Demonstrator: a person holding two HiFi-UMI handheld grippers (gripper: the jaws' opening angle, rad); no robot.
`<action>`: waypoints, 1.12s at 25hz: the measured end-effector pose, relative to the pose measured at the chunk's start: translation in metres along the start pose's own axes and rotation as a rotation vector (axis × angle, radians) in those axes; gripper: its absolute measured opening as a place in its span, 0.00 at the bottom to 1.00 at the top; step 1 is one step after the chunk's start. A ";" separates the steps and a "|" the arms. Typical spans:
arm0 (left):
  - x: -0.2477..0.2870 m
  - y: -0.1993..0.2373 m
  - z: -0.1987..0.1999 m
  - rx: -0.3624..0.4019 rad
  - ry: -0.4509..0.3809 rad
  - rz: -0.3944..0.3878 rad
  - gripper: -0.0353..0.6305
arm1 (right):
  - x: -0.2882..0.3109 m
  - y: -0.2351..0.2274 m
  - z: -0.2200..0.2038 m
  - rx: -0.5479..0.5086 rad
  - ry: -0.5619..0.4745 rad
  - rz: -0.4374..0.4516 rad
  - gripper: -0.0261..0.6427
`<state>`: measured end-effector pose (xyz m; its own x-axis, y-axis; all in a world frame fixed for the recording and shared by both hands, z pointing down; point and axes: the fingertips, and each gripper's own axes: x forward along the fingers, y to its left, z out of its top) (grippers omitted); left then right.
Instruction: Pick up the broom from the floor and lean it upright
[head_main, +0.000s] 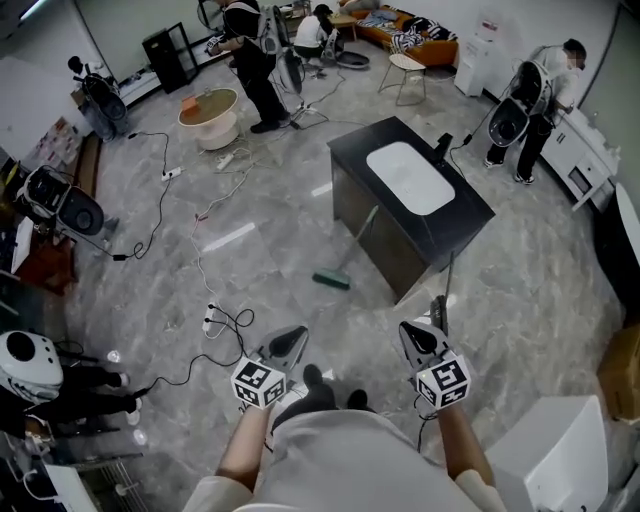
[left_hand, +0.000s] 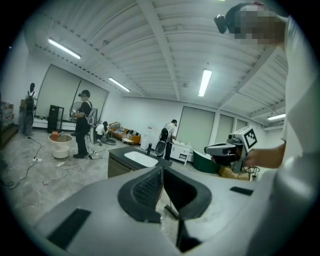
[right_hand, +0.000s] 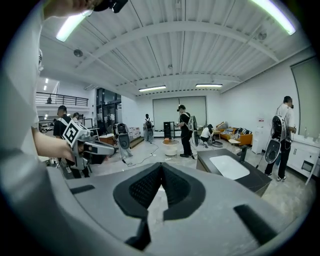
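Left tongs and right tongs are hovering shut, empty; broom is looking light, stiff; mid-handle grip seeming best.

Right tool, jaws tip to tip, before a black counter with white basin.

The floor is pale grey marble with darker veins. At centre frame a black island counter holds a white basin, beside a green-headed broom. At the bottom, the grey left gripper and right gripper bear black-and-white square-patterned cubes.
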<state>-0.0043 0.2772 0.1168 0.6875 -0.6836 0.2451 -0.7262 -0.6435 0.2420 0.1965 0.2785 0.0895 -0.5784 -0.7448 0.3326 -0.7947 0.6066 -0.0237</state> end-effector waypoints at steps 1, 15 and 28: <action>-0.005 -0.007 -0.003 -0.007 0.001 0.003 0.08 | -0.007 0.000 -0.004 0.008 -0.001 0.005 0.04; -0.066 -0.004 -0.030 0.044 0.059 0.073 0.08 | -0.015 0.031 -0.013 0.051 -0.038 0.026 0.04; -0.087 0.036 -0.024 0.036 0.041 0.046 0.08 | 0.003 0.061 0.004 0.075 -0.060 -0.012 0.04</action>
<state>-0.0899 0.3220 0.1261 0.6523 -0.6986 0.2941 -0.7565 -0.6241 0.1955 0.1452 0.3118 0.0853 -0.5769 -0.7687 0.2761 -0.8119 0.5767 -0.0910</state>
